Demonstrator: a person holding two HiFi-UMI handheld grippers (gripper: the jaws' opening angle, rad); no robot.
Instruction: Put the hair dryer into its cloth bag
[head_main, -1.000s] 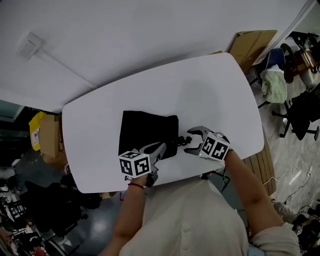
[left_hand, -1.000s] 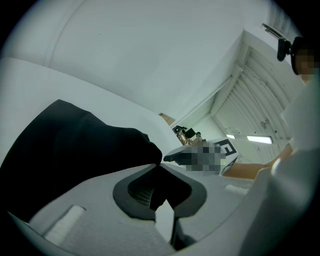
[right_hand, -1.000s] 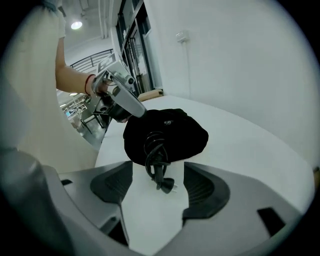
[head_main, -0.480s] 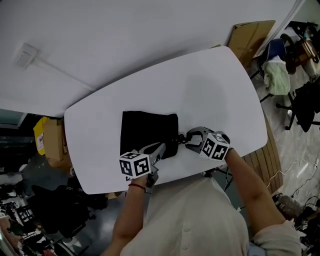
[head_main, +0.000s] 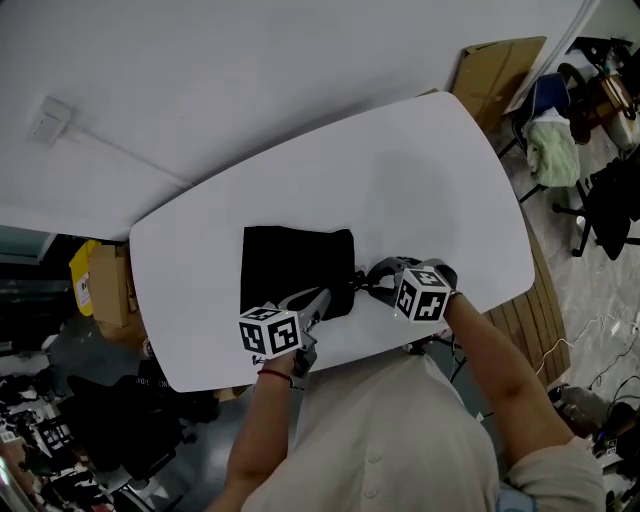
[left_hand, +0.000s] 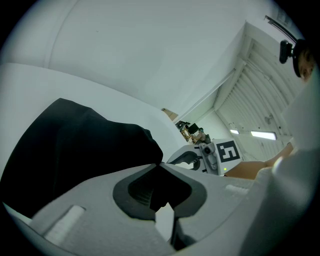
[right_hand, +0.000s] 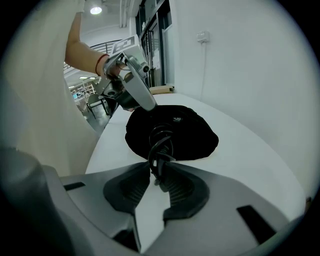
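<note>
Cloth bag (head_main: 295, 270): black, limp; looped cord (right_hand: 156, 152)

Wide open across the upper and right stretch of the white table (head_main: 430, 170) — bare to the rim. Blocked at lower centre by the black cloth bag (head_main: 290, 262), pinched at its near corner by the left gripper (head_main: 322, 297), and by the looped cord (head_main: 360, 283) in the right gripper (head_main: 374, 279), just now closing down on it — barely a slot between the two. Hemmed in beyond the upper right edge by a cardboard box (head_main: 495, 70).
</note>
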